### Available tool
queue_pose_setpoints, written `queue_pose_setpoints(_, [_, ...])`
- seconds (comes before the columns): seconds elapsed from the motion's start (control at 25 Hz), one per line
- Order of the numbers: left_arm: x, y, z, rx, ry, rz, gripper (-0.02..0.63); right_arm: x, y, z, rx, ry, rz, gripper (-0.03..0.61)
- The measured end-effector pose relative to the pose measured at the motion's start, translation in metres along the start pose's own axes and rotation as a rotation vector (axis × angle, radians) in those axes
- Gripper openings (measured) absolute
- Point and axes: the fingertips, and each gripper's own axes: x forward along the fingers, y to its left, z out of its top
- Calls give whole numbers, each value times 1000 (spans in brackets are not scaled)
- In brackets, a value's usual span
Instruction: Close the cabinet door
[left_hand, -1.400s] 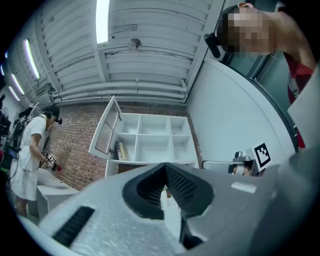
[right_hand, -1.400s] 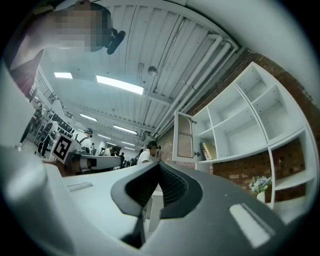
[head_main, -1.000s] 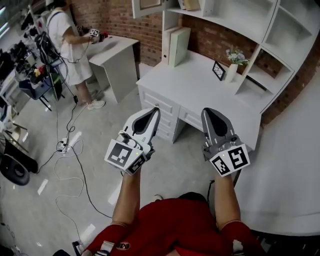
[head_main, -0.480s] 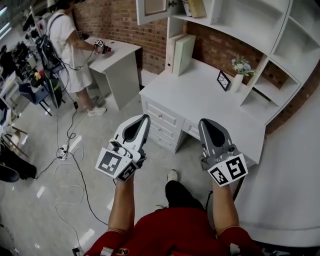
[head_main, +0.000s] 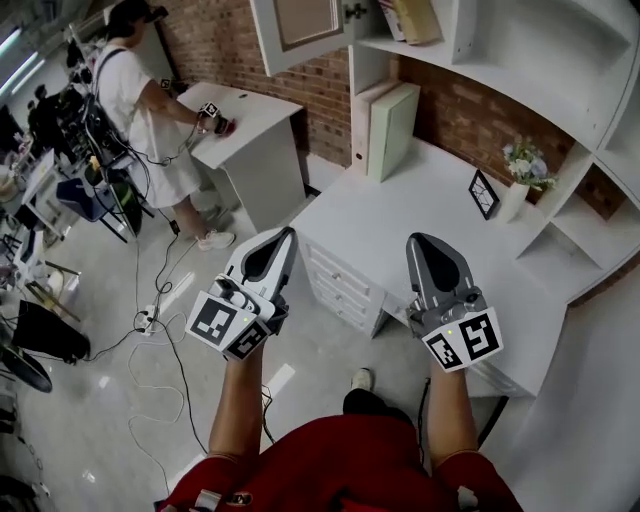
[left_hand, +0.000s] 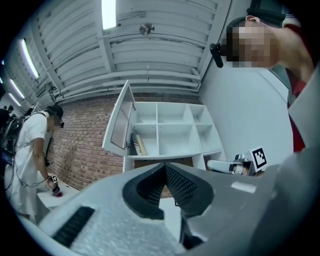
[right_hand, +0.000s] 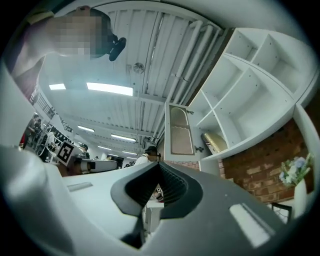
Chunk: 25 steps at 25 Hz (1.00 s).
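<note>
The person has stepped nearer: the white surface (head_main: 430, 220) and its shelves fill more of the head view than a second ago. The cabinet door (head_main: 300, 25) still hangs open above the surface's far left corner, out of reach, so closing hasn't begun. The left hand-held gripper (head_main: 283, 240) and right hand-held gripper (head_main: 425, 245) are both pinched together, empty. No writing is readable; only square markers show.

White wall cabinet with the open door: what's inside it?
Tan leaning books stand in the lower left compartment, next to the open white panelled door. Anything behind the books is covered.
</note>
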Motion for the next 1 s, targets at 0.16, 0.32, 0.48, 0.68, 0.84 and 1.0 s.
queue_pose_setpoints(0.16, [53, 36, -6, 0, -8, 27, 6, 33, -55, -7, 10, -12, 9, 14])
queue_pose_setpoints(0.32, [90, 61, -3, 18, -28, 45, 7, 59, -91, -16, 27, -17, 21, 12])
queue_pose_setpoints(0.48, [110, 85, -1, 41, -20, 62, 8, 82, -98, -22, 29, -13, 54, 14])
queue_pose_setpoints(0.68, [127, 127, 8, 59, -38, 89, 8, 105, -104, -31, 22, -2, 55, 14])
queue_pose_setpoints(0.84, [138, 166, 11, 55, -54, 91, 8, 126, -105, -45, 4, 20, 31, 12])
queue_pose_setpoints(1.0, [152, 207, 15, 35, -66, 78, 20, 150, -99, -52, -26, 43, 12, 14])
